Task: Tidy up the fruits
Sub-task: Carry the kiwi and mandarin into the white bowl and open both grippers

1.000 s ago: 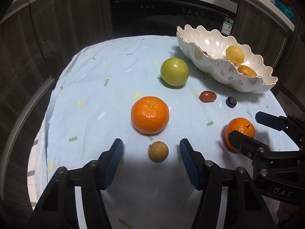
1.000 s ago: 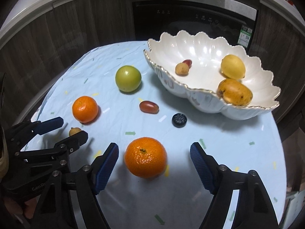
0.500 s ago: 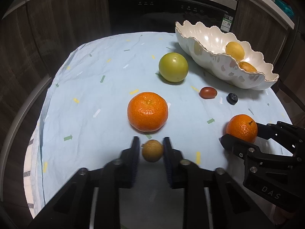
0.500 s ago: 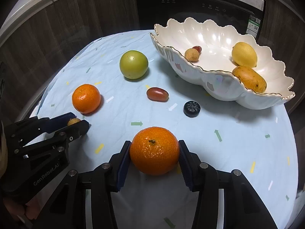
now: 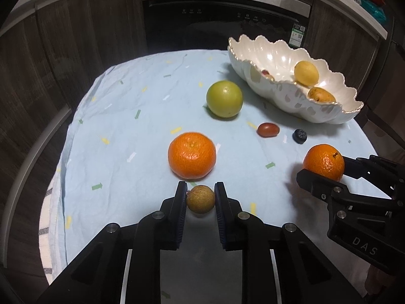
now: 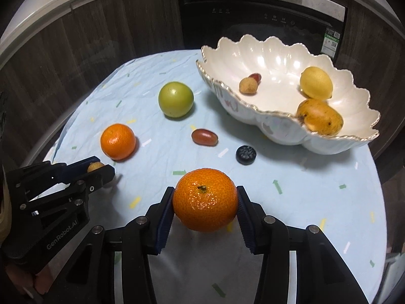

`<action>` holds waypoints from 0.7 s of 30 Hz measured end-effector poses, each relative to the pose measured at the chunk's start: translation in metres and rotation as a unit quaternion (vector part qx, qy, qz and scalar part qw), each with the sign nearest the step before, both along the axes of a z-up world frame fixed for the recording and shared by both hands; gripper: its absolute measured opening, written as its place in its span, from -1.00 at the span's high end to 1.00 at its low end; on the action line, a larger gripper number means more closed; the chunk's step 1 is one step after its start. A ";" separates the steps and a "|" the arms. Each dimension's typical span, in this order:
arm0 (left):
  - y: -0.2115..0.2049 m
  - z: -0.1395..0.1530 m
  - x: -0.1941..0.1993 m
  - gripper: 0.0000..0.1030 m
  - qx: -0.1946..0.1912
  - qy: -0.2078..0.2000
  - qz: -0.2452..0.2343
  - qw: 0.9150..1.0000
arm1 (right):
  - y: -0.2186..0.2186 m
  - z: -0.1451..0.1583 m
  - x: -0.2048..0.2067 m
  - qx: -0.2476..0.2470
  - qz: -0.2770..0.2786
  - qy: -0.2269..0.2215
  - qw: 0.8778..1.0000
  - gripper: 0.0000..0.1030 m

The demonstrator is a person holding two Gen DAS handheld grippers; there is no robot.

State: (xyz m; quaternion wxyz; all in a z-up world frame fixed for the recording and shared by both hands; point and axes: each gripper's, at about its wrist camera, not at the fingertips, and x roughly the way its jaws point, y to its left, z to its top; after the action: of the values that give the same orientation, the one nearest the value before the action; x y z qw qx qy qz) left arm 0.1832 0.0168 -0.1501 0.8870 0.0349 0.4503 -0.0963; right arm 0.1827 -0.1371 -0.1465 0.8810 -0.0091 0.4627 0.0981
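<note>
Gripping a longan, left hand-held gripper (GenRobot.AI), right hand-held gripper (DAS) clamping a tangerine

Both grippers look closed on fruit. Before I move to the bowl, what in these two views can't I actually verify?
- Left wrist view: the bowl near wall hides its floor; the small red fruit barely shows.
- Right wrist view: the left gripper fingers cover most of the small brown fruit.
- Left wrist view: the right gripper covers the lower side of its orange.
- Neither view shows whether either fruit has left the tablecloth.
</note>
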 end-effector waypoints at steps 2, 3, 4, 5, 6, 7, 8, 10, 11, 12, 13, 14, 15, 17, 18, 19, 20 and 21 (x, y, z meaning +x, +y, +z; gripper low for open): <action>-0.001 0.005 -0.001 0.57 0.000 -0.004 -0.001 1.000 | -0.002 0.005 -0.001 0.002 -0.002 -0.005 1.000 0.08; -0.002 0.008 -0.002 0.57 0.000 -0.007 -0.001 1.000 | -0.002 0.007 -0.001 0.002 -0.003 -0.008 1.000 0.08; -0.003 0.012 -0.002 0.57 0.000 -0.010 -0.002 1.000 | -0.003 0.010 -0.002 0.003 -0.004 -0.010 1.000 0.08; -0.003 0.014 -0.002 0.57 0.000 -0.012 -0.003 1.000 | -0.004 0.014 -0.003 0.004 -0.005 -0.014 1.000 0.08; -0.004 0.017 -0.003 0.57 0.000 -0.014 -0.003 1.000 | -0.005 0.017 -0.003 0.005 -0.006 -0.017 1.000 0.08; -0.006 0.020 -0.003 0.57 0.000 -0.016 -0.004 1.000 | -0.007 0.020 -0.004 0.006 -0.008 -0.020 1.000 0.08; -0.007 0.023 -0.003 0.57 0.000 -0.018 -0.005 1.000 | -0.008 0.022 -0.005 0.006 -0.009 -0.023 1.000 0.08; -0.010 0.028 -0.004 0.57 0.001 -0.021 -0.008 1.000 | -0.012 0.029 -0.006 0.007 -0.012 -0.030 0.999 0.08; -0.012 0.031 -0.004 0.57 0.001 -0.023 -0.009 1.000 | -0.013 0.032 -0.007 0.008 -0.013 -0.033 0.999 0.08; -0.014 0.033 -0.005 0.57 0.001 -0.026 -0.010 1.000 | -0.015 0.035 -0.007 0.009 -0.015 -0.035 0.999 0.08; -0.016 0.037 -0.005 0.57 0.000 -0.028 -0.013 1.000 | -0.017 0.038 -0.007 0.010 -0.017 -0.038 0.999 0.08; -0.017 0.039 -0.005 0.57 0.000 -0.030 -0.014 0.999 | -0.019 0.041 -0.008 0.010 -0.019 -0.041 0.999 0.08; -0.020 0.042 -0.004 0.57 0.001 -0.033 -0.015 0.999 | -0.022 0.045 -0.008 0.010 -0.021 -0.044 0.999 0.08; -0.023 0.047 -0.004 0.57 0.001 -0.037 -0.018 0.999 | -0.026 0.049 -0.009 0.011 -0.026 -0.049 0.998 0.08; -0.025 0.049 -0.003 0.57 0.000 -0.039 -0.019 0.999 | -0.029 0.052 -0.009 0.012 -0.028 -0.051 0.998 0.08; -0.027 0.052 -0.003 0.57 0.001 -0.041 -0.021 0.999 | -0.030 0.053 -0.009 0.012 -0.030 -0.052 0.998 0.08; -0.030 0.055 -0.002 0.57 0.000 -0.043 -0.023 0.999 | -0.033 0.056 -0.009 0.012 -0.033 -0.055 0.998 0.08; -0.032 0.057 -0.002 0.57 -0.001 -0.044 -0.024 0.999 | -0.035 0.057 -0.009 0.013 -0.035 -0.056 0.998 0.08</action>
State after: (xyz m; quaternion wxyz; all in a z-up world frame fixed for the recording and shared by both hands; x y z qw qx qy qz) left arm 0.1816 -0.0152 -0.0932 0.9034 0.0494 0.4097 -0.1166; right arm 0.1739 -0.1721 -0.0894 0.9085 0.0128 0.4113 0.0726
